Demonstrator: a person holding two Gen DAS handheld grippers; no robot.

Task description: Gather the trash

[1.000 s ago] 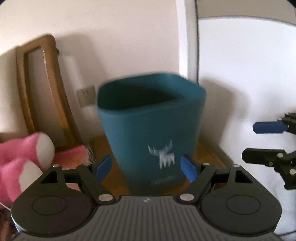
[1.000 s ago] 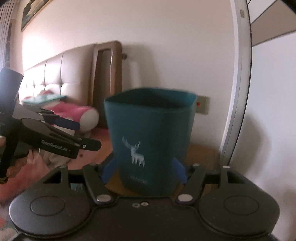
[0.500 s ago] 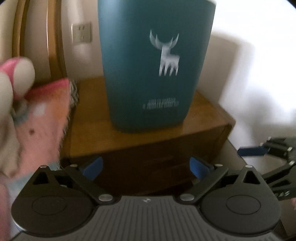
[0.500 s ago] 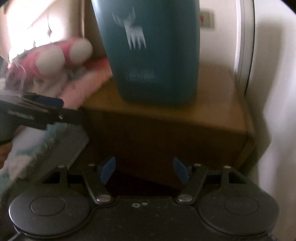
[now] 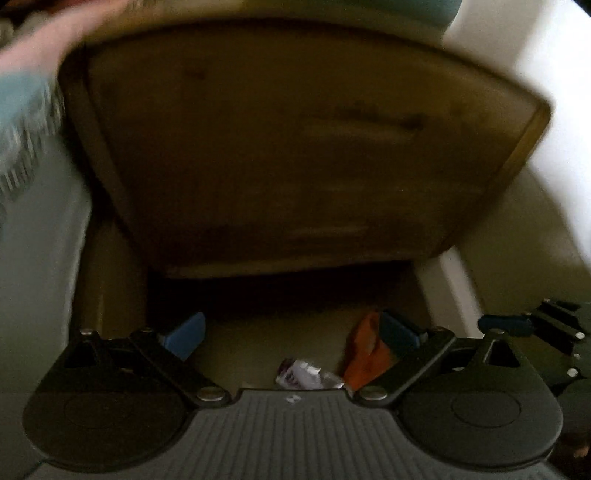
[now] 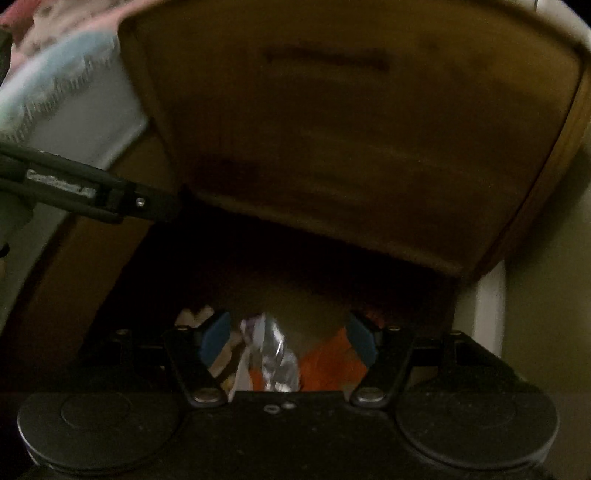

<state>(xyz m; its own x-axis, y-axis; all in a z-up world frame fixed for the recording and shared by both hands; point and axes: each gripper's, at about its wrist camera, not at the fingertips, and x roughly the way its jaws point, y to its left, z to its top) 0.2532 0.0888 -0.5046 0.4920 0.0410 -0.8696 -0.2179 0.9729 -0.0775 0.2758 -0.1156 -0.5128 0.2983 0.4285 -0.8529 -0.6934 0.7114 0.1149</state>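
Observation:
Trash lies on the dim floor in front of a wooden nightstand [image 5: 295, 147]. In the left wrist view I see a white and purple wrapper [image 5: 301, 374] and an orange wrapper [image 5: 364, 356]. My left gripper [image 5: 291, 334] is open wide above them, its right pad beside the orange wrapper. In the right wrist view a crinkled silvery wrapper [image 6: 275, 354] and the orange wrapper [image 6: 325, 363] show between the fingers of my right gripper [image 6: 288, 338]. It is open and its pads press on nothing. A sliver of the teal bin [image 5: 424, 5] shows at the top edge.
The nightstand front [image 6: 351, 129] looms close over both grippers. Bedding with a fringed edge [image 5: 22, 129] hangs at the left. A white wall [image 5: 535, 55] stands to the right. The other gripper [image 5: 517, 325] shows at the right edge, and the left gripper's arm [image 6: 92, 188] crosses the right wrist view.
Both views have dropped from the teal bin on top of the nightstand, down past its front, to the floor with the wrappers. The left jaws have widened.

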